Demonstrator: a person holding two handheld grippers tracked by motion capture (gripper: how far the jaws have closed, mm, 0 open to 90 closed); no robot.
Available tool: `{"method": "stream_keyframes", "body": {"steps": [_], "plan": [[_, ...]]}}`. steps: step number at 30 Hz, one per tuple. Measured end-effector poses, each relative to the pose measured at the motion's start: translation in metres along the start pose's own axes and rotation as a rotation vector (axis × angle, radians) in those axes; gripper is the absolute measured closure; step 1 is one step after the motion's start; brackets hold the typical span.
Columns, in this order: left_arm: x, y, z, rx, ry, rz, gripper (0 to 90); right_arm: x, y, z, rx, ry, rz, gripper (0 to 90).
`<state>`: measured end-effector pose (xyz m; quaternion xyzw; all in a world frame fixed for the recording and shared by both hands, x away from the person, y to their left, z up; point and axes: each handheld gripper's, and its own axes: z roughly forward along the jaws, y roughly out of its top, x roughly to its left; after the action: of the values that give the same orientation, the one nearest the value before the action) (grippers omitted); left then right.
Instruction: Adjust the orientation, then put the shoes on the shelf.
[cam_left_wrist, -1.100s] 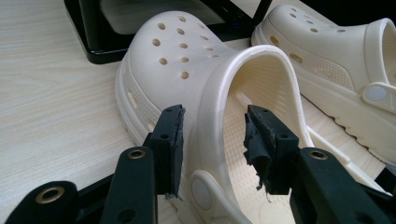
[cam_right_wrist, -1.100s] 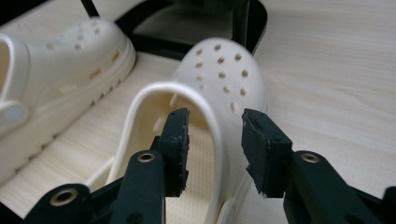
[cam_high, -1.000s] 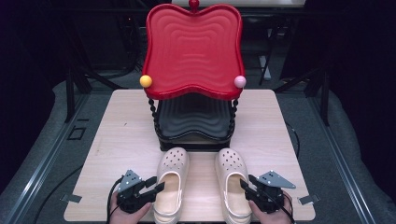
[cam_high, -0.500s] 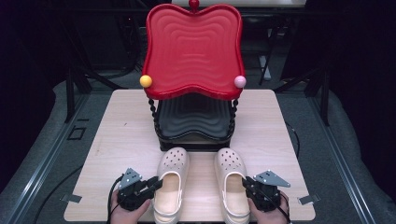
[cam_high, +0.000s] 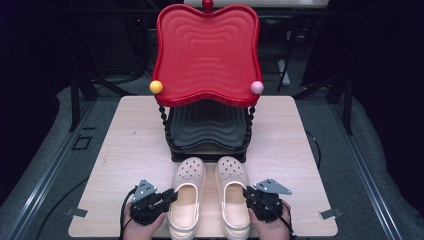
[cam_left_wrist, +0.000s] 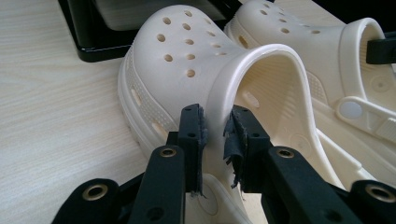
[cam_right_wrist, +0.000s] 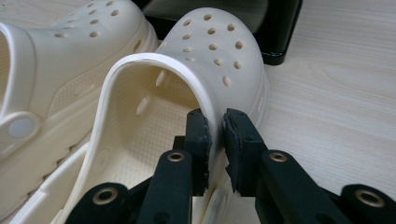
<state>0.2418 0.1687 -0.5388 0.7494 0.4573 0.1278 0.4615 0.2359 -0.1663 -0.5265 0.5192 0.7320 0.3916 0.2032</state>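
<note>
Two cream clogs stand side by side near the table's front edge, toes toward the rack. My left gripper (cam_high: 171, 196) (cam_left_wrist: 215, 126) grips the outer side wall of the left clog (cam_high: 188, 187) (cam_left_wrist: 187, 51); its jaws have just been closing and the pads press on the wall. My right gripper (cam_high: 246, 193) (cam_right_wrist: 215, 125) holds the outer side wall of the right clog (cam_high: 231, 182) (cam_right_wrist: 215, 42); its jaws have just been closing too, with the rim pinched between the pads. Each gripper view also shows the other clog (cam_left_wrist: 299, 37) (cam_right_wrist: 79, 42) beside its own.
Just beyond the clogs' toes stands a rack with a black lower tray (cam_high: 207, 125) and a tilted red upper tray (cam_high: 207, 55) on beaded posts. The wooden table (cam_high: 125, 145) has bare room to the left and right of the rack.
The right gripper has moved left onto the right clog's side. Both pairs of jaws have closed on the clog walls. The left hand has stayed in place.
</note>
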Motion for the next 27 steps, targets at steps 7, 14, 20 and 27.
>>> {"method": "stream_keyframes", "body": {"steps": [7, 14, 20, 27], "plan": [[-0.003, 0.003, 0.005, 0.003, -0.006, 0.014, 76.1, 0.008, 0.003, 0.008, -0.028, 0.017, 0.063, 76.5], [-0.006, 0.003, 0.008, 0.002, -0.011, 0.008, 76.0, 0.013, 0.003, 0.010, -0.042, 0.015, 0.087, 75.2], [-0.007, 0.007, 0.013, 0.004, -0.013, 0.011, 76.0, 0.019, 0.004, 0.011, -0.052, 0.059, 0.116, 74.6], [-0.007, 0.007, 0.012, -0.001, -0.007, 0.011, 75.8, 0.013, 0.000, 0.012, -0.047, 0.129, 0.222, 74.6]]}}
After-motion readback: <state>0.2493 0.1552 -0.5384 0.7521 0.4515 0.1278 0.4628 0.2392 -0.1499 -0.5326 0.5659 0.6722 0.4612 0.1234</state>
